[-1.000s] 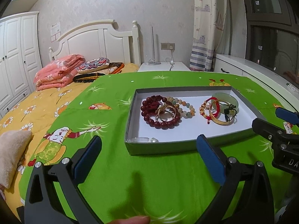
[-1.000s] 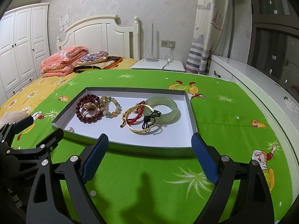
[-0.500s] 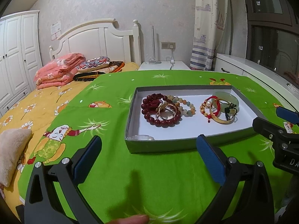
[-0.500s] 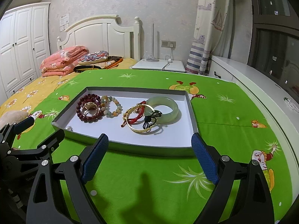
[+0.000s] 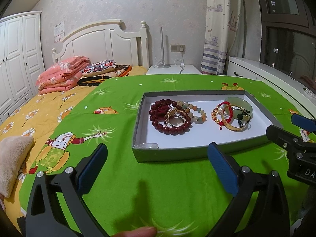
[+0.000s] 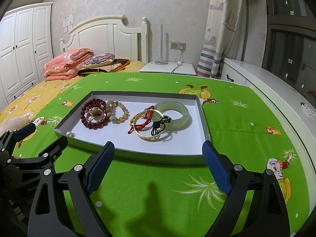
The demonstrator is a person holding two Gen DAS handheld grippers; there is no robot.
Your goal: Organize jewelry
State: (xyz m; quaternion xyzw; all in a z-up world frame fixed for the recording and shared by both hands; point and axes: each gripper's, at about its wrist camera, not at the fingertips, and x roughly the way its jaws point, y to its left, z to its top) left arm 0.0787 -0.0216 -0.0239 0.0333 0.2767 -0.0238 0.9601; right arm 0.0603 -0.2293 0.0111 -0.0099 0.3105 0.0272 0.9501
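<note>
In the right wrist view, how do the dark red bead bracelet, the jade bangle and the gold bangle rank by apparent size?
Largest to smallest:
1. jade bangle
2. gold bangle, nearly alike; it lies nearer, so unsure
3. dark red bead bracelet

Tray of jewelry on a bed cover, both grippers short of its near wall.

A shallow tray (image 6: 203, 118) lies on the cover (image 6: 237, 122). Inside, at 9 o'clock, a bead bracelet (image 6: 92, 116) rings a bangle (image 6: 96, 114); just beside it lies a second bead bracelet (image 6: 116, 111). Toward 3 o'clock a thick bangle (image 6: 171, 115) sits behind a thin bangle (image 6: 149, 126), with cords (image 6: 145, 122) across them. At 11 o'clock, well apart, folded quilts (image 6: 67, 64) lie before the headboard (image 6: 102, 35).
</note>
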